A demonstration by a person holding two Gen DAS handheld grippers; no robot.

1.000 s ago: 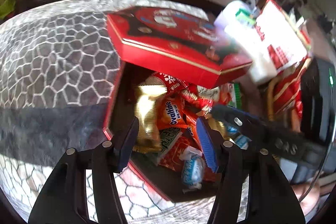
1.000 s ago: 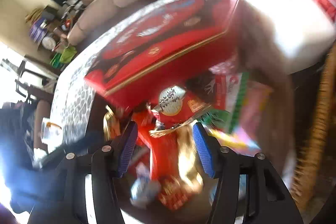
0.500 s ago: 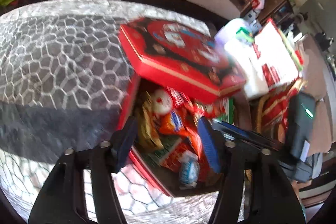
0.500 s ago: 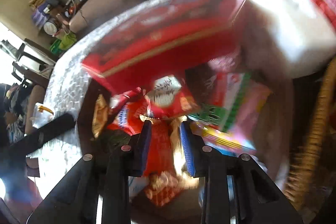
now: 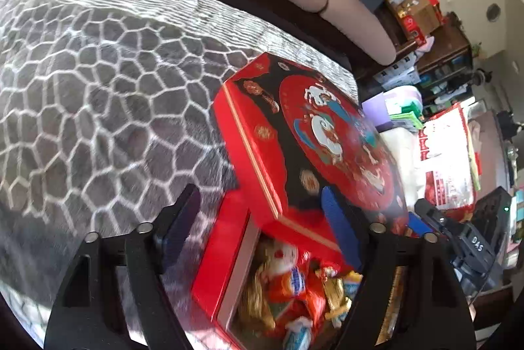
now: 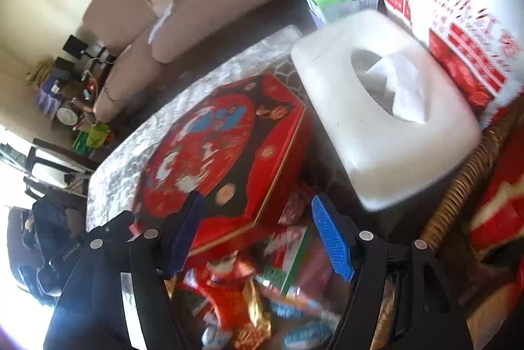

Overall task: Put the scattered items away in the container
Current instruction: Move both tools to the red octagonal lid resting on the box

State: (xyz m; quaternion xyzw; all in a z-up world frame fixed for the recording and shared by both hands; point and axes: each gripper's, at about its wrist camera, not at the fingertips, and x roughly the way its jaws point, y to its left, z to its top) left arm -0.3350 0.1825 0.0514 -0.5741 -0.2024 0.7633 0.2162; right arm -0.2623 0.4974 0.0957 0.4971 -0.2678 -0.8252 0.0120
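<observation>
the left gripper [image 5: 262, 219] was spread wide and empty at lower centre, as was the right gripper [image 6: 258, 238]. the red box [image 5: 226, 255], packed with snack packets [image 5: 294, 287], sat at bottom centre, its red lid [image 5: 311, 140] resting askew over its far part.

Far half of the red box [image 5: 226, 264] covered by its lid [image 5: 304, 146], near half left uncovered above the snack packets [image 5: 294, 294], right side hemmed by a white tissue box [image 6: 376, 120], patterned tabletop [image 5: 98, 94] left bare on the left.
</observation>
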